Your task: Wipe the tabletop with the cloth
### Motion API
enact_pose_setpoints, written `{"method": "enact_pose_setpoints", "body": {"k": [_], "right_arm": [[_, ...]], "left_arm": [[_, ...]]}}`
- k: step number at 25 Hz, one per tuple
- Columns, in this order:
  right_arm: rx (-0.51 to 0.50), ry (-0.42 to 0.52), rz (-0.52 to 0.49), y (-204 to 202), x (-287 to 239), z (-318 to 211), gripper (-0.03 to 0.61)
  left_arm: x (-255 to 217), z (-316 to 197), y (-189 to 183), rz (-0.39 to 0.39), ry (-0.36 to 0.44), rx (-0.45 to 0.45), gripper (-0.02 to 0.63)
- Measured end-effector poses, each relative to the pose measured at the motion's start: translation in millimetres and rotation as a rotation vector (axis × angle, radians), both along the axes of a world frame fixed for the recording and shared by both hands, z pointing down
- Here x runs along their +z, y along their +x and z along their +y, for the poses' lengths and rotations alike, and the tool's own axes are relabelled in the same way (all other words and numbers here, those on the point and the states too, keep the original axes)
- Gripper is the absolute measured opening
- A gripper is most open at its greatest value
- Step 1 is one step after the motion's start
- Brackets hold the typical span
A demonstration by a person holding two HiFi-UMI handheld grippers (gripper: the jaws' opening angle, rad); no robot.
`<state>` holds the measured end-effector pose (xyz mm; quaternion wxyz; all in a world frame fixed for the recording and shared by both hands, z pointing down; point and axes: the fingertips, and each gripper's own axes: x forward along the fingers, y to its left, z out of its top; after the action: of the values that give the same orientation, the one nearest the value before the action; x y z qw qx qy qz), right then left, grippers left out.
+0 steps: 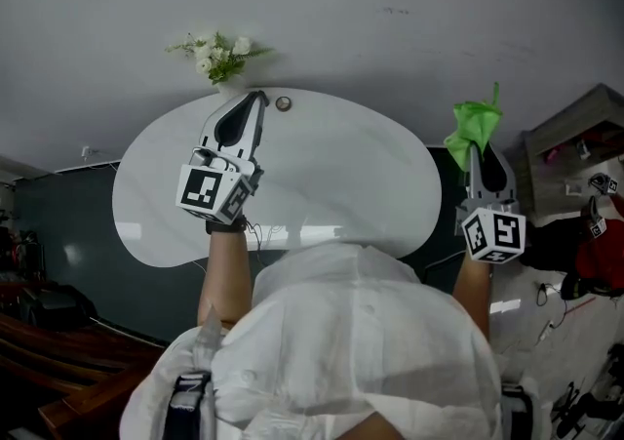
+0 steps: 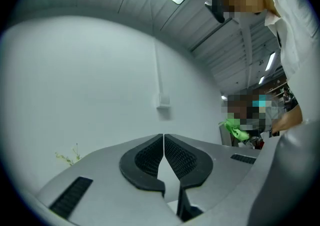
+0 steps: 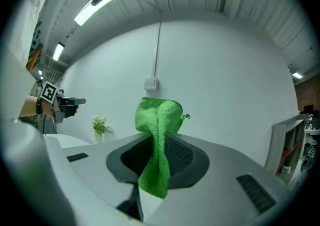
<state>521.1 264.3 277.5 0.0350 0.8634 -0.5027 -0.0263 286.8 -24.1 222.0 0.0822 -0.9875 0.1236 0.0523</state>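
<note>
white surface (image 1: 322,170) sits below. right gripper (image 1: 480,150) pinches the green cloth (image 1: 474,123), raised past its right edge, probably ready to wipe. left gripper (image 1: 257,99) is pressed together, empty, spare.

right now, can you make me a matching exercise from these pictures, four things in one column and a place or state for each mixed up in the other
Things:
1. green fuzzy cloth
2. left gripper
3. glossy white rounded tabletop
4. small vase of white flowers

Places or states:
a. jaws shut, nothing between them
b. at the table's far edge, by the wall
c. clamped in the right gripper
d. lying below the left gripper in the head view

Pairs: 1-c, 2-a, 3-d, 4-b
</note>
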Motion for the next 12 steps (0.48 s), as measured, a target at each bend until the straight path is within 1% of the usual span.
{"method": "enact_pose_setpoints", "body": {"k": [5, 8, 12], "right_arm": [[-0.004, 0.016, 0.006, -3, -5, 6, 0.069], [-0.002, 0.024, 0.013, -4, -8, 10, 0.069], [0.009, 0.021, 0.035, -2, -12, 14, 0.069]], "left_arm": [[-14, 7, -7, 0.035, 0.009, 0.007, 0.021], [-17, 9, -8, 0.033, 0.03, 0.013, 0.021], [-17, 10, -9, 0.024, 0.022, 0.008, 0.021]]}}
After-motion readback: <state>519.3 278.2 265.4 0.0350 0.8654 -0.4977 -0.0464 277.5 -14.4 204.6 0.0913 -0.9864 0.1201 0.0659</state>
